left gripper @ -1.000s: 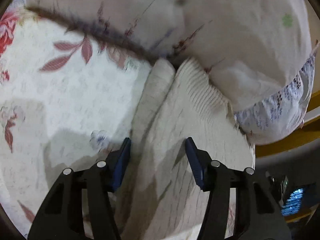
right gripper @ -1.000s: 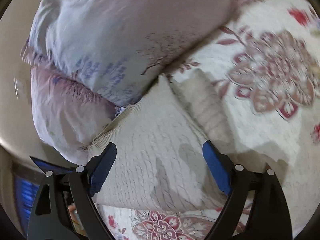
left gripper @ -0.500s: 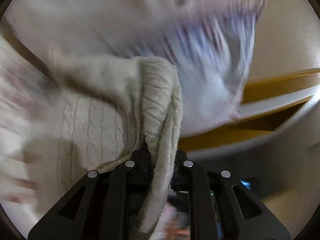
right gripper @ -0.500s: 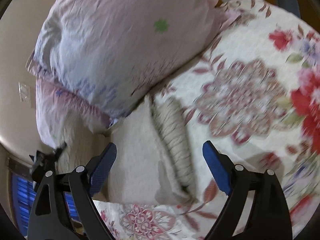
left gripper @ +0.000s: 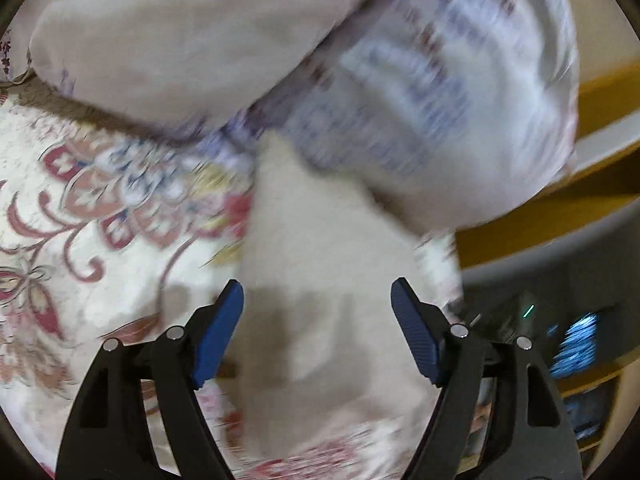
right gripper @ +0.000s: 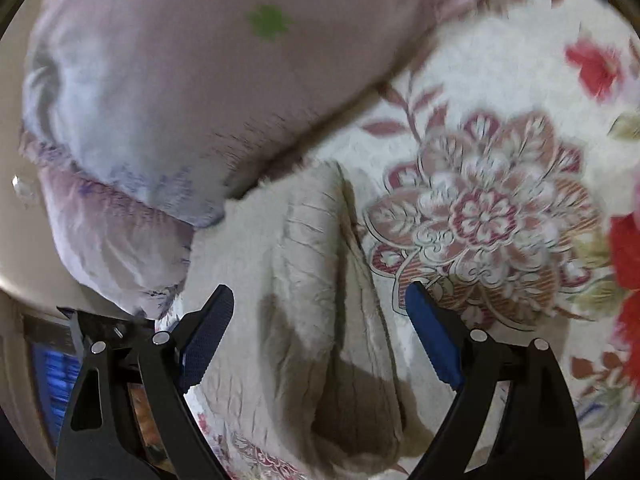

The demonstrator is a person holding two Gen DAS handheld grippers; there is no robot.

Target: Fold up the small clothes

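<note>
Both jaws gaped wide: left gripper (left gripper: 316, 300) and right gripper (right gripper: 320, 306) hovered over the cream knit sweater (right gripper: 304, 280) (folded lengthwise, I'd judge); pinch matching corners.

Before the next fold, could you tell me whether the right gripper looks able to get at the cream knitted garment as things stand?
Probably yes: the right gripper is open above the cream knitted garment, with nothing between them.
</note>
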